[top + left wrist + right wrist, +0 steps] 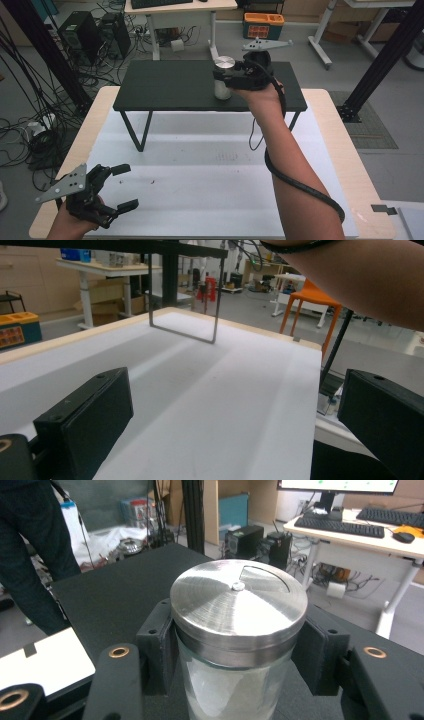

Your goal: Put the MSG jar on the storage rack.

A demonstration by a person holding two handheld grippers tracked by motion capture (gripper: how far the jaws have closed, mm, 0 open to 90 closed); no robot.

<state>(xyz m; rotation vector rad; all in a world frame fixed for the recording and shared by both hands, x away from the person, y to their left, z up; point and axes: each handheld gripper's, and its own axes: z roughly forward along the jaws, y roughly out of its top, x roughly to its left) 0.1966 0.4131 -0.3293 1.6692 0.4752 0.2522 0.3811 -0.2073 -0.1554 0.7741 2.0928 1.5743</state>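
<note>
The right tool (223, 82) clamps a clear glass jar with a brushed-metal lid (239, 605) on the black raised shelf (165, 87) — nothing crowds it. The left tool (125, 187) (jaws wide) hovers over the white tabletop (200, 190).

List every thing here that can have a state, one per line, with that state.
Right gripper: shut on the jar, a jaw on each side of it.
Left gripper: open, holding nothing, above the white mat.
Jar: upright, at the black shelf, metal lid on.
</note>
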